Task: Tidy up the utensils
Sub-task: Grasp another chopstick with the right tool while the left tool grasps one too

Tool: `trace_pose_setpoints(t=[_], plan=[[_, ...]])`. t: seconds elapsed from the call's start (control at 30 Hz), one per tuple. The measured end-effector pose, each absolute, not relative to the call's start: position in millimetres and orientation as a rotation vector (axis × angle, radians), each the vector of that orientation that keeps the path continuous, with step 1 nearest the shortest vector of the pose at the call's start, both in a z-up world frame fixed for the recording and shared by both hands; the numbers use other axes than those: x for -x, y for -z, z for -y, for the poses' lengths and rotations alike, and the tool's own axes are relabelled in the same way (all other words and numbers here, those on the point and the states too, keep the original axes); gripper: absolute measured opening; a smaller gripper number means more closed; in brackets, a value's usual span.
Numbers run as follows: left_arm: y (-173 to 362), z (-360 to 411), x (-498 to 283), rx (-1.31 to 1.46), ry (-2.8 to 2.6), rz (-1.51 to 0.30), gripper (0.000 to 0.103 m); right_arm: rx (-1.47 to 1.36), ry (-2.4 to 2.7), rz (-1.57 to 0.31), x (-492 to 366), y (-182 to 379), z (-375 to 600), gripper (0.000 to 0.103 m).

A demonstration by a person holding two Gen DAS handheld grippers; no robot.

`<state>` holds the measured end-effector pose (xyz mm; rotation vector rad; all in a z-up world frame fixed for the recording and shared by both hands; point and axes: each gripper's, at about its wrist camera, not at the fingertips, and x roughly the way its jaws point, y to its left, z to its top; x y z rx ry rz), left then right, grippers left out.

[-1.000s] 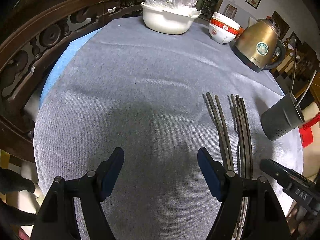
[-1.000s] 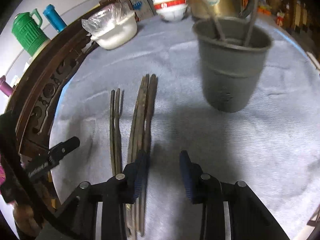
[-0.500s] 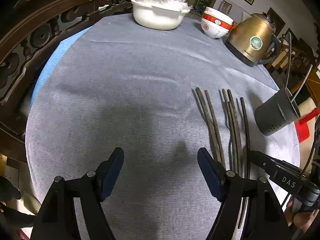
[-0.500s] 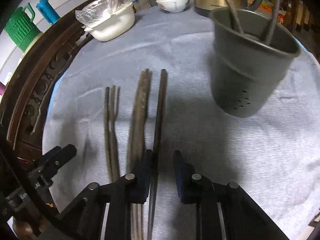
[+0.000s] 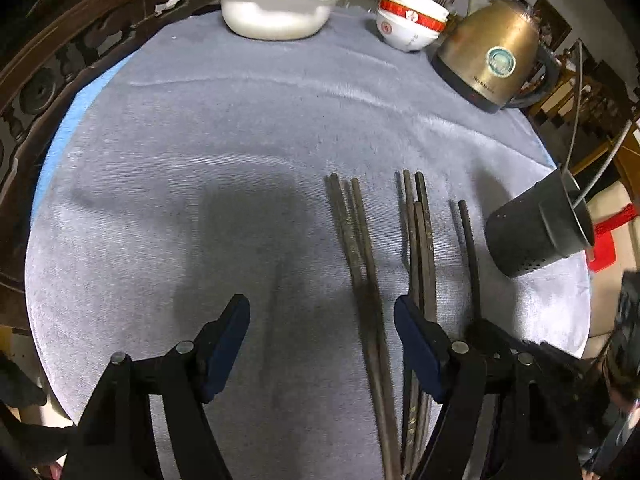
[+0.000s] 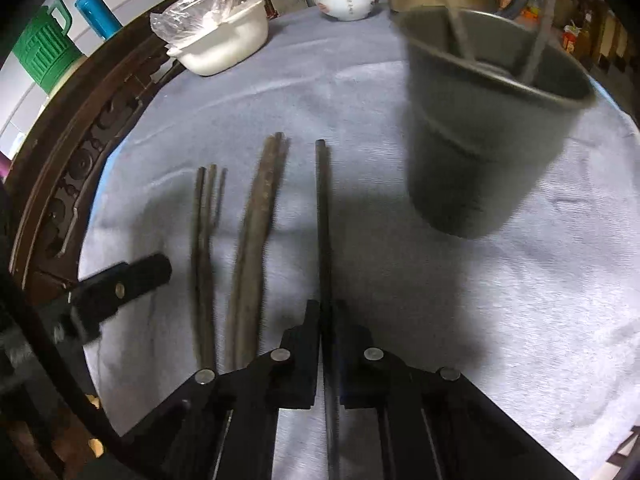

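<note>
Several dark chopsticks lie on the grey cloth. My right gripper [image 6: 328, 312] is shut on a single chopstick [image 6: 323, 216], which lies apart to the right of a bundle [image 6: 256, 224] and a thinner group [image 6: 204, 220]. My left gripper [image 5: 322, 316] hovers over the cloth, its jaws wide but closing. The left group of chopsticks [image 5: 354, 236] runs between its fingers, untouched by the pads. The middle bundle [image 5: 420, 236] passes under its right finger [image 5: 416, 344]. A grey utensil holder [image 6: 480, 140] with thin metal handles in it stands to the right of the chopsticks.
At the back of the table [image 5: 200, 120] stand a white pot [image 5: 276, 12] covered with plastic, stacked bowls [image 5: 408, 24] and a brass kettle [image 5: 488, 60]. A carved wooden rail [image 5: 40, 80] curves round the left. A green jug [image 6: 44, 52] and a blue bottle [image 6: 98, 12] stand beyond it.
My right gripper has closed on one chopstick, now apart from the bundle. My left gripper has shifted right, so the left chopsticks now lie between its fingers.
</note>
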<state>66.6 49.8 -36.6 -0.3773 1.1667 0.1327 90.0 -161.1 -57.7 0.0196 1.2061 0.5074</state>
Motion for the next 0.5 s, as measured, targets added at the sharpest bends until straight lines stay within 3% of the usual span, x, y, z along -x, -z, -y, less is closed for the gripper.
trace_pose_setpoints(t=[0.07, 0.13, 0.27, 0.33, 0.5], plan=[[40, -45, -72, 0.356, -0.145, -1.188, 0.066, -0.033, -0.513, -1.209, -90, 58, 170, 0.008], [49, -42, -78, 0.354, -0.156, -1.24, 0.048, -0.04, -0.517, -1.208, -90, 59, 175, 0.008], [51, -40, -81, 0.326, -0.172, -1.26, 0.038, -0.059, -0.535, -1.203, -88, 61, 181, 0.008], [51, -42, -81, 0.332, -0.168, -1.274, 0.014, -0.062, -0.542, -1.202, -89, 61, 181, 0.008], [50, -50, -76, 0.282, -0.098, -1.311, 0.007, -0.041, -0.56, -1.214, -87, 61, 187, 0.008]])
